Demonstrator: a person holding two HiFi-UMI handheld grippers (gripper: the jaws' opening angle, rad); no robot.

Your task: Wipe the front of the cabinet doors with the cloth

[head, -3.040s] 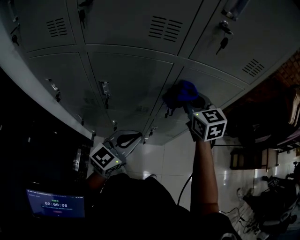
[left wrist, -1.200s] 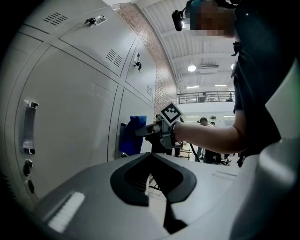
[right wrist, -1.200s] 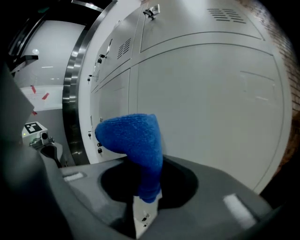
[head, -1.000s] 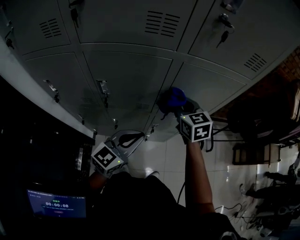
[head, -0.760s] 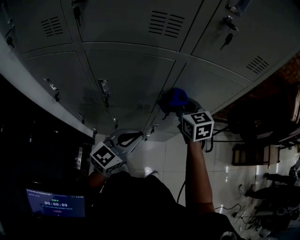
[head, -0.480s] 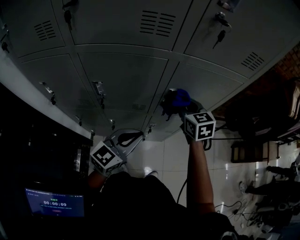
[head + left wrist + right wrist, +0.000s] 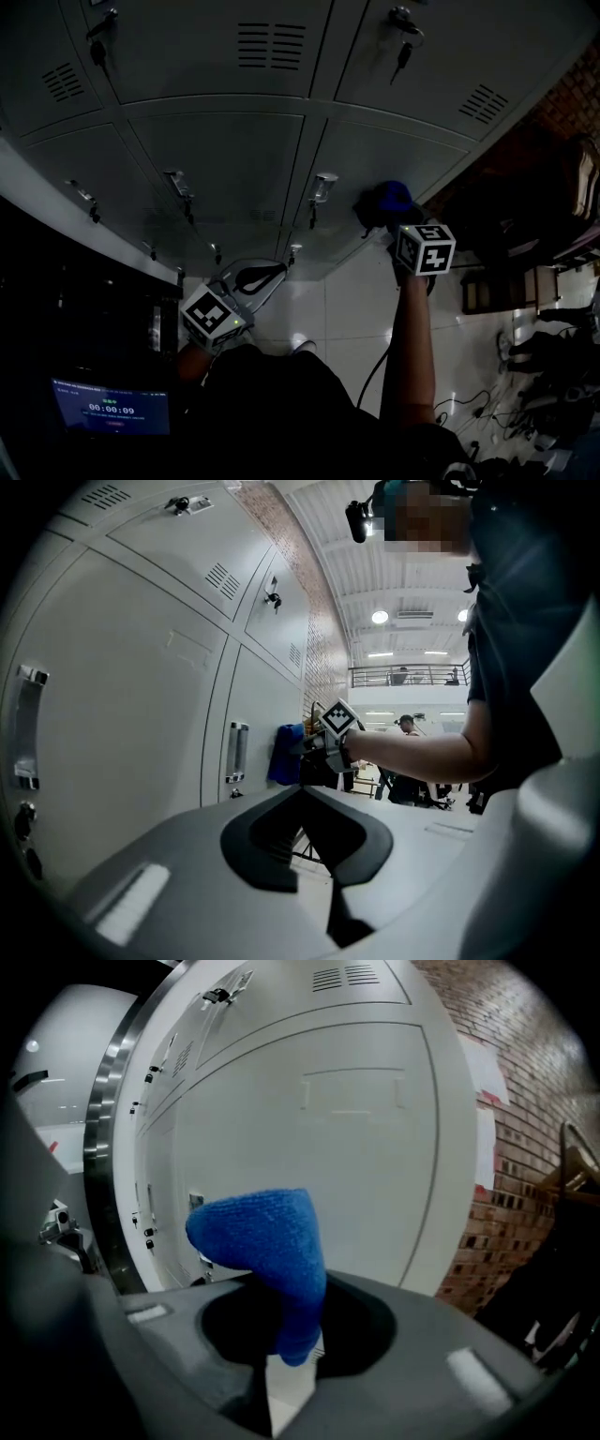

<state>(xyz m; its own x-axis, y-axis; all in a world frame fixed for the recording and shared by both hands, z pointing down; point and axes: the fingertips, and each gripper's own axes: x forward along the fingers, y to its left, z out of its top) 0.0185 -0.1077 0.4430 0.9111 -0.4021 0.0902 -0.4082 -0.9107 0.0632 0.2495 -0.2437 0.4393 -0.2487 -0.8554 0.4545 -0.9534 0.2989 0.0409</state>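
In the head view my right gripper [image 7: 401,225] is shut on a bunched blue cloth [image 7: 387,201]. The cloth rests against the lower right grey cabinet door [image 7: 394,155], to the right of its handle [image 7: 322,187]. The right gripper view has the cloth [image 7: 267,1241] sticking up out of the gripper [image 7: 291,1354] in front of that pale door [image 7: 366,1157]. My left gripper [image 7: 267,275] hangs low, away from the doors, shut with nothing in it. From the left gripper [image 7: 319,855] I see the cloth [image 7: 284,754] pressed on the door front beside a handle [image 7: 237,752].
Keys hang in the locks of the upper doors [image 7: 403,52]. A brick wall [image 7: 525,1176] begins just right of the cabinet. A lit screen [image 7: 112,405] glows at lower left. Dark furniture and cables [image 7: 525,281] stand on the tiled floor to the right.
The right gripper has carried the cloth to the right across the lower right door, uncovering the door's handle. The left gripper has stayed put.
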